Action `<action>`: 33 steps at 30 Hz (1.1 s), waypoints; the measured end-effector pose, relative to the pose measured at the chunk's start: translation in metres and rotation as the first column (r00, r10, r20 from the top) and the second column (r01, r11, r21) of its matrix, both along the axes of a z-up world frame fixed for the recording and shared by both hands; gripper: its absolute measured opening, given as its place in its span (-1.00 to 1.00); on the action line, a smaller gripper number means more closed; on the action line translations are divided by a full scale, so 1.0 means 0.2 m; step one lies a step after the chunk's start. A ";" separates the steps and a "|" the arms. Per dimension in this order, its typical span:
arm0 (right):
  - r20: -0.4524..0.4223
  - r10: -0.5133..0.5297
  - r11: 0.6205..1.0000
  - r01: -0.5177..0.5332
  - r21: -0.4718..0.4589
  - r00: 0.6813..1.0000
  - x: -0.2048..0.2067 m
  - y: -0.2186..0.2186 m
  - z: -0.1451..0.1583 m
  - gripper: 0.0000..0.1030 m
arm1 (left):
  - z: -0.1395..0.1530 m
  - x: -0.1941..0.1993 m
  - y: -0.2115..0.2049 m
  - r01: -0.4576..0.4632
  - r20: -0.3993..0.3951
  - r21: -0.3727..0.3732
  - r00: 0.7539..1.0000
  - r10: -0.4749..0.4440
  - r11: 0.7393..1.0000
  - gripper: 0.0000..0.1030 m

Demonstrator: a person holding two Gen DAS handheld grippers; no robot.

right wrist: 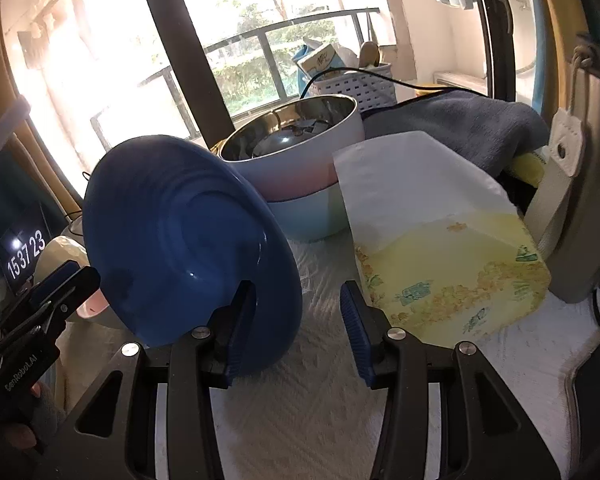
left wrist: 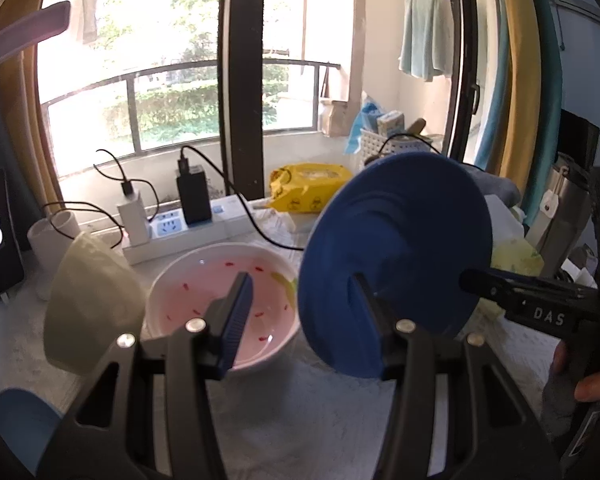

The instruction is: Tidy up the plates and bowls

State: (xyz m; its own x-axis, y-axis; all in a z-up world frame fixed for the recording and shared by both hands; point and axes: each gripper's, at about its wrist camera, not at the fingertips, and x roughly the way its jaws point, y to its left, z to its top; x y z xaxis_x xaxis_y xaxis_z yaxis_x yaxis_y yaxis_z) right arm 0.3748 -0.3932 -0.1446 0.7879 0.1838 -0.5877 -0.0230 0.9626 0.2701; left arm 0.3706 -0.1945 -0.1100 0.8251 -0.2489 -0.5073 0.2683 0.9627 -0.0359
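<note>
Blue plate point(left wrist: 396, 256): tilted on edge between both grippers, above the towel-covered table point(right wrist: 320, 400), pink bowl point(left wrist: 220, 304) at 9 o'clock. Left gripper point(left wrist: 300, 308), right gripper point(right wrist: 296, 308): jaws part-open, grip unclear.

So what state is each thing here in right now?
blue plate: tilted up on its edge, a gripper at each side
white bowl: upright, looks empty
pink bowl: upright, nested in the light-blue bowl
green cup: tipped at a slant
clock: lit
black charger: plugged into the power strip
left gripper: open
right gripper: open
</note>
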 end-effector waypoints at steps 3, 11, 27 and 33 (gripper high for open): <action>-0.008 0.000 1.000 0.000 0.002 1.000 0.02 0.00 -0.02 -0.17 | -0.01 0.01 -0.02 0.003 -0.009 0.008 1.000 -0.003 1.000 -0.02; -0.023 0.020 1.000 -0.020 -0.013 1.000 0.04 0.04 -0.07 -0.52 | -0.03 0.05 -0.06 -0.007 -0.025 0.037 1.000 0.008 0.999 -0.31; 0.014 0.019 0.999 -0.019 -0.050 1.000 0.01 0.06 -0.03 -0.79 | -0.02 0.03 -0.09 0.005 -0.031 0.039 1.000 -0.004 0.999 -0.59; 0.027 0.014 0.999 -0.013 -0.044 1.000 -0.02 0.05 0.00 -0.79 | 0.00 0.01 -0.09 0.011 -0.041 0.029 0.999 -0.010 1.000 -0.59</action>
State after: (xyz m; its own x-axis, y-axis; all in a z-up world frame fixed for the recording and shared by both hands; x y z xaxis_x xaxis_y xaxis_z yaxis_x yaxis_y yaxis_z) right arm 0.3710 -0.3827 -0.1444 0.8014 0.1686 -0.5739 -0.0426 0.9731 0.2264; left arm 0.3721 -0.2124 -0.1101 0.8009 -0.2425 -0.5475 0.2776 0.9605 -0.0194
